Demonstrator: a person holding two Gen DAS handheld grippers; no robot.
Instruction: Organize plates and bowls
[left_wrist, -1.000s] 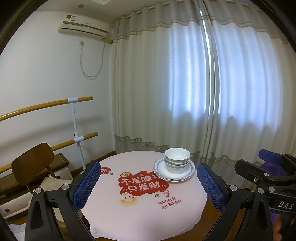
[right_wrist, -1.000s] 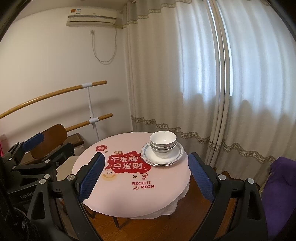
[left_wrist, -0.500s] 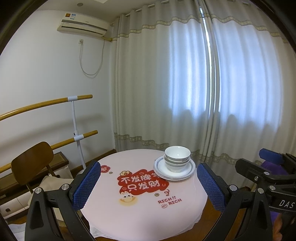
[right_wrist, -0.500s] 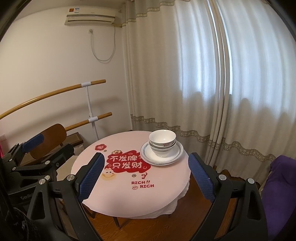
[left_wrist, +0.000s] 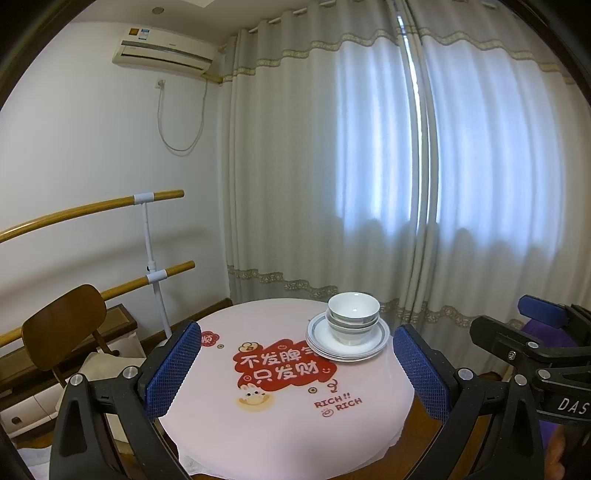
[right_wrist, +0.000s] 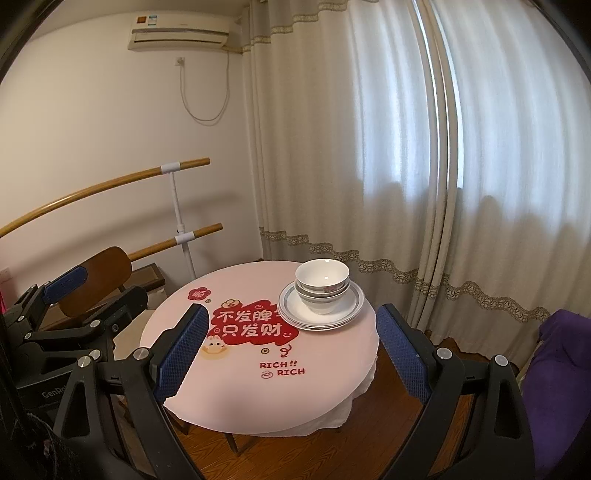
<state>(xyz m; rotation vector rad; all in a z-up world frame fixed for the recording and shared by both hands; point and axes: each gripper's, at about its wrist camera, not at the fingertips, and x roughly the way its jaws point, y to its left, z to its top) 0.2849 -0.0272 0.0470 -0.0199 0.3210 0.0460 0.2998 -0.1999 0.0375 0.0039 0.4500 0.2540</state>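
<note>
Left tongs (left_wrist: 295, 363): spread wide, held nothing, short of the table (left_wrist: 280, 417).
Right tongs (right_wrist: 291, 349): likewise released, empty.
Bowls (left_wrist: 353, 320): nested upright on stacked plates (left_wrist: 347, 345), table's far right.

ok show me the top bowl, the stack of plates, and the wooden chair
top bowl (right_wrist: 322, 274), right wrist view, inside of the bowl
stack of plates (right_wrist: 352, 306), right wrist view, right rim
wooden chair (left_wrist: 64, 323), left wrist view, backrest
</note>
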